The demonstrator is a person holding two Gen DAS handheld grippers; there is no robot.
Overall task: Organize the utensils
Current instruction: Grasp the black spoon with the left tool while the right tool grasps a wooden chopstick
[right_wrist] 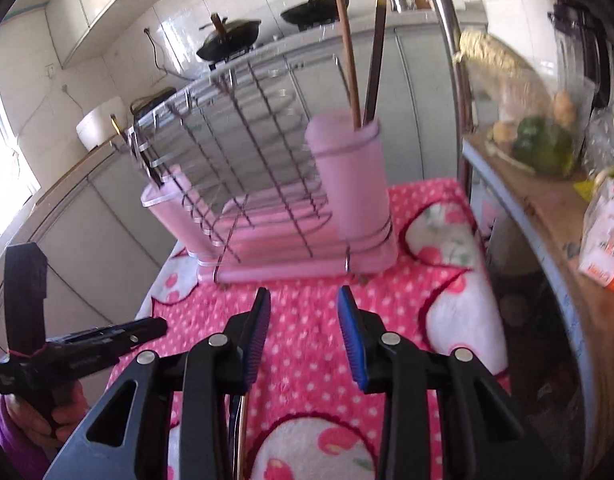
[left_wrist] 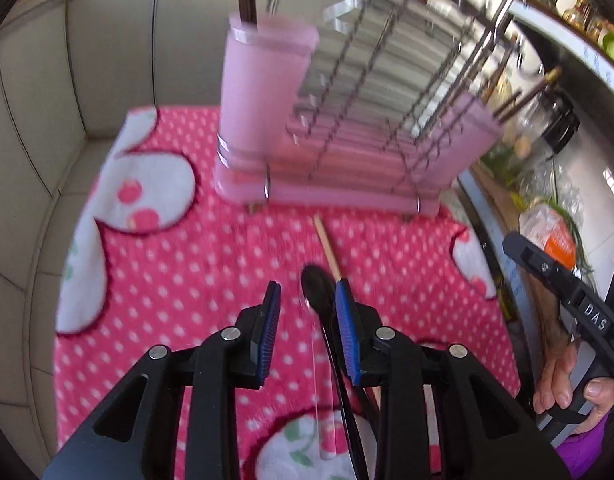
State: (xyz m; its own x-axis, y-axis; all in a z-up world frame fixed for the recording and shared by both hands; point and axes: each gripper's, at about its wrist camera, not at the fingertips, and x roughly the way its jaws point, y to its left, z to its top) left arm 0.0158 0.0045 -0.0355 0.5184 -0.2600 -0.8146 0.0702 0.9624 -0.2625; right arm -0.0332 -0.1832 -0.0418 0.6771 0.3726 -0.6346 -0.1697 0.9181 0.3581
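Left wrist view: the left gripper (left_wrist: 307, 300) is seen at lower centre with jaws apart, nothing clamped. A black spoon (left_wrist: 317, 294) lies on the pink dotted cloth (left_wrist: 179, 272) between the pads, close against the right-hand pad (left_wrist: 345, 320); whether it is touched cannot be told through the blur. A wooden chopstick (left_wrist: 327, 250) lies just beside the spoon, running up toward the pink drying rack (left_wrist: 347, 184) at upper centre. Risk: both utensils could be caught in one closure, or the spoon could be nudged sideways by the off-centre pad. The pink holder cup (left_wrist: 263, 92) on the rack's left end already holds dark sticks, so a tight insertion is likely. The right gripper (left_wrist: 563, 280) is seen at the right edge, held in a hand (left_wrist: 563, 384).

Right wrist view: the right gripper (right_wrist: 303, 332) is seen at lower centre, jaws apart, only cloth visible between them. A thin utensil (right_wrist: 240, 432) shows low beside the left-hand pad, outside the gap; a closure here would be made on nothing. The rack (right_wrist: 275, 248) sits just ahead at centre, its cup (right_wrist: 355, 184) at right centre holding chopsticks (right_wrist: 351, 64). The left gripper (right_wrist: 119, 332) is near at lower left; a collision of the tools is possible. The soft cloth could be snagged by the pads.
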